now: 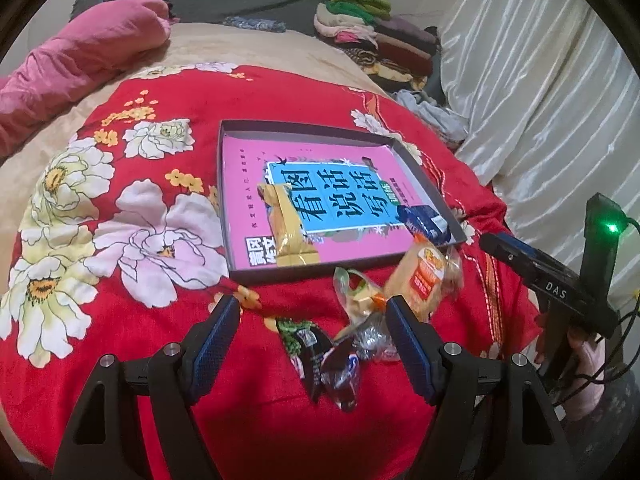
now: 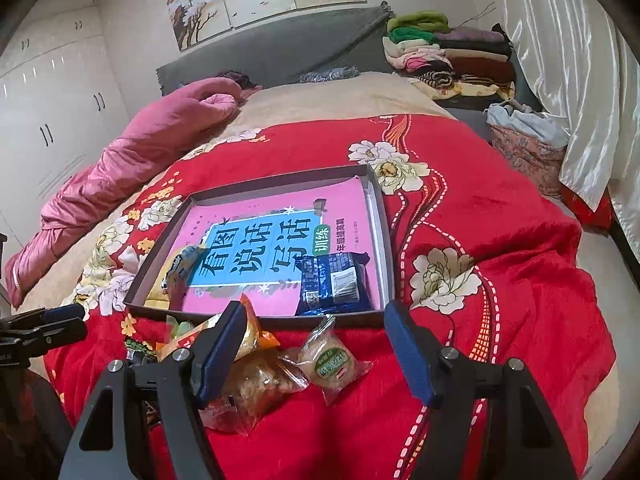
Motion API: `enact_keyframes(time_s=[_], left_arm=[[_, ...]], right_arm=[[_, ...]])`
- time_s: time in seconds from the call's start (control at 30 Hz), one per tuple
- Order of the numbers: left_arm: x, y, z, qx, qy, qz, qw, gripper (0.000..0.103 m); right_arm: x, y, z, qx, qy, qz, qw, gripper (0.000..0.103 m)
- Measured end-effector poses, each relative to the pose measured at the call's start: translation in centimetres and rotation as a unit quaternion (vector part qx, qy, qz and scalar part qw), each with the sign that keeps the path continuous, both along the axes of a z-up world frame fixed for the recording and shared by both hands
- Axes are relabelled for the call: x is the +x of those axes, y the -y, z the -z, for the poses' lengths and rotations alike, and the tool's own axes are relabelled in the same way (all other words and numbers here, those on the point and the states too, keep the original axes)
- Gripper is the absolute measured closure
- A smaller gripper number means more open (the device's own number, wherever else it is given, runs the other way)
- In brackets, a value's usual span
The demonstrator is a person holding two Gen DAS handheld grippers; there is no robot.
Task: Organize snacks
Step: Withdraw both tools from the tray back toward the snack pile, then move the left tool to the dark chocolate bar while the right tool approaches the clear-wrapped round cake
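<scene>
A shallow grey box [image 1: 308,127] [image 2: 280,175] lined with a pink book lies on the red floral bedspread. In it lie a yellow snack packet [image 1: 289,227] at its near left and a dark blue packet [image 1: 424,219] [image 2: 333,283] at its near right. Several loose snacks lie in front of the box: a dark wrapped one [image 1: 316,354], a clear green-printed one [image 1: 358,296], an orange cake packet [image 1: 426,276], a round green-label cake [image 2: 332,362]. My left gripper [image 1: 314,314] is open above the loose snacks. My right gripper [image 2: 314,322] is open above the cakes.
The red bedspread [image 1: 132,320] covers the near end of the bed. A pink quilt [image 2: 132,152] lies at the left. Folded clothes [image 2: 452,56] are stacked at the headboard's right. A white curtain [image 2: 568,80] hangs at the right. The right gripper shows in the left wrist view [image 1: 544,276].
</scene>
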State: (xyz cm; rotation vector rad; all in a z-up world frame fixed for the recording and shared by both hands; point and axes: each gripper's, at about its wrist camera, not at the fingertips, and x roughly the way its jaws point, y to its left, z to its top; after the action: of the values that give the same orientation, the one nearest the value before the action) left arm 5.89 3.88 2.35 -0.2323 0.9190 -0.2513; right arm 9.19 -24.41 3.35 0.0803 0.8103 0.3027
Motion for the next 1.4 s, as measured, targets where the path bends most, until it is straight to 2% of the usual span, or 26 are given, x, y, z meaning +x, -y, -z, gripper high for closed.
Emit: enact_keyframes(time_s=[0.47,0.8,0.97,1.17,1.4], left_arm=[[-1.7,1.8,0.8,0.031,0.005,0.036,0.9989,0.027],[-1.8,2.7,1.8,0.029,-0.004,0.057,0.9979,0.027],[-1.9,3.1,2.1,0.029,0.006,0.07,0.9971,0.042],[-1.6,3.4,2.9,0.016,-0.004,0.088,0.996,0.056],[-1.6,3.9,3.1,0.015,-0.007,0.097,0.9952,0.06]], right_arm=[[-0.8,-0.1,0.1,-0.004,-0.005,-0.005,1.0,0.032],[-1.1,0.0,0.6,-0.007,-0.013,-0.003,1.0,0.032],[-1.3,0.1,0.8,-0.008,-0.015,-0.004,1.0,0.032],[-1.3,0.2,1.0,-0.006,-0.018,-0.001,1.0,0.032],[-1.2,0.3,1.6,-0.004,-0.026,0.0,1.0,0.032]])
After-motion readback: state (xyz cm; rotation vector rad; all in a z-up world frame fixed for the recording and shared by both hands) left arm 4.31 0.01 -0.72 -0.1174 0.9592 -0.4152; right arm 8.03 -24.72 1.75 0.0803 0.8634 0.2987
